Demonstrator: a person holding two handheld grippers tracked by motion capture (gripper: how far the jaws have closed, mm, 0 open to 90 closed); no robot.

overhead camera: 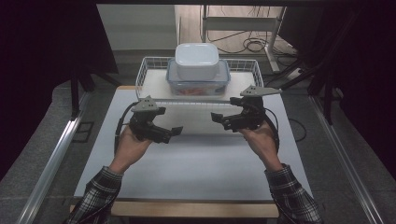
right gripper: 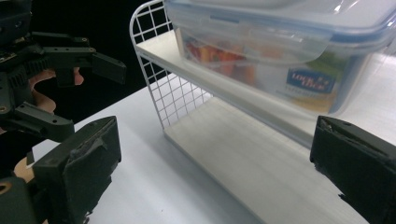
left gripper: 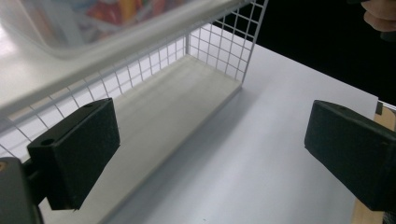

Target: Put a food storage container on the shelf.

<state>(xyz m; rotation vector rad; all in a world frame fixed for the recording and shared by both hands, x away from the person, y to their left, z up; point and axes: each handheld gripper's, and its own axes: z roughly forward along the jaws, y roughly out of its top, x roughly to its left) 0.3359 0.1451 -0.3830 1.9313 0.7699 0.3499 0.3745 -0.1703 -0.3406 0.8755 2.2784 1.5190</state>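
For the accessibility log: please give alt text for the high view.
Two hands hold an open left tool and right tool above a white table, jaws facing each other. Behind them a wire basket holds a clear box with a white box on top.

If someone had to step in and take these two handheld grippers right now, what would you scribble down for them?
Left gripper: jaws wide open, nothing between them, above the white table short of the wire rack.
Right gripper: jaws wide open, holding nothing, facing the left one across a gap.
Things: a clear lidded container with colourful contents sits on the rack's upper shelf; a white lidded box is stacked on top of it. The rack's lower shelf looks bare.
Done: nothing grasped yet; both boxes sit untouched.
Left: probably bring both grippers forward to the rack and take hold of the boxes.
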